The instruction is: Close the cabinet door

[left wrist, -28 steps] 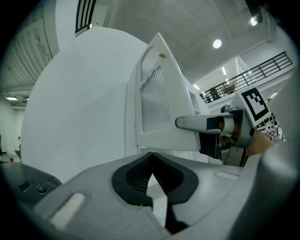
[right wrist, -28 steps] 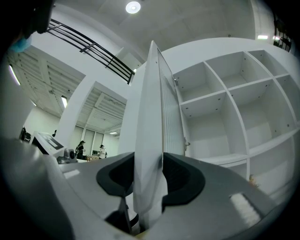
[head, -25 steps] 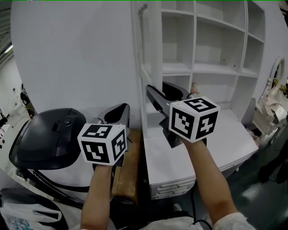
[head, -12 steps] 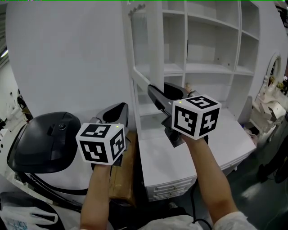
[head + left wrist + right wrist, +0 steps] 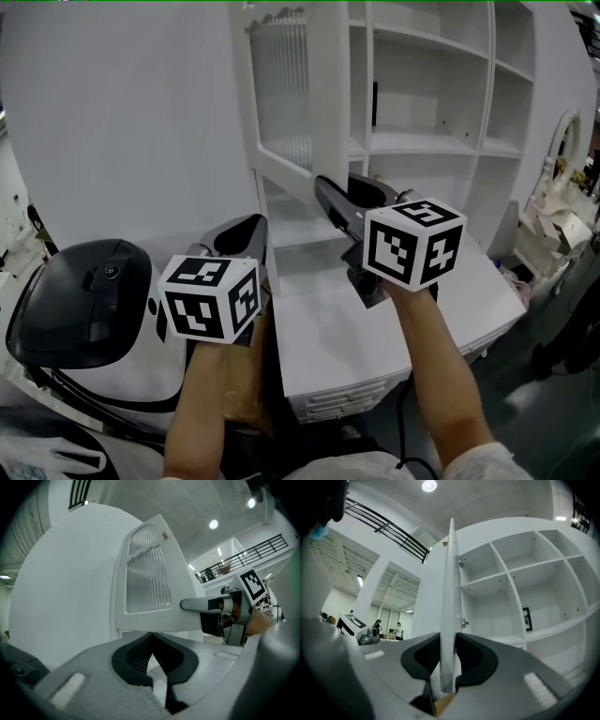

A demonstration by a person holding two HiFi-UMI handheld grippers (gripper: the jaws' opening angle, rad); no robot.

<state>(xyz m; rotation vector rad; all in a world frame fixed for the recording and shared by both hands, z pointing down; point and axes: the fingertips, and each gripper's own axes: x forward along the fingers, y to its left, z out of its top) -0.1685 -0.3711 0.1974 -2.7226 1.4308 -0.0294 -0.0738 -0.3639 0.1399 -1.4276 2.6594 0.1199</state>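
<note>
The white cabinet door (image 5: 281,103), with a ribbed glass panel, stands open at the left of the shelf unit (image 5: 422,141). My right gripper (image 5: 345,192) reaches level to the door's lower free edge. In the right gripper view that edge (image 5: 450,573) runs upright between the jaws, which are closing, and the pads (image 5: 461,660) touch it on both sides. My left gripper (image 5: 246,230) hangs lower left of the door, shut with nothing in it (image 5: 152,651). The left gripper view shows the door's glass face (image 5: 147,581) and the right gripper's finger (image 5: 201,604) at its edge.
The cabinet stands on a white desk top (image 5: 328,337) with drawers below. A black rounded chair back (image 5: 75,300) sits at the left, a brown cardboard box (image 5: 239,394) under my left arm. A curved white wall (image 5: 122,122) rises behind the door. Clutter lies at the right (image 5: 562,216).
The door has swung so its glass face shows more. Both grippers have moved along with it, and the right jaws have narrowed onto the door's edge.
</note>
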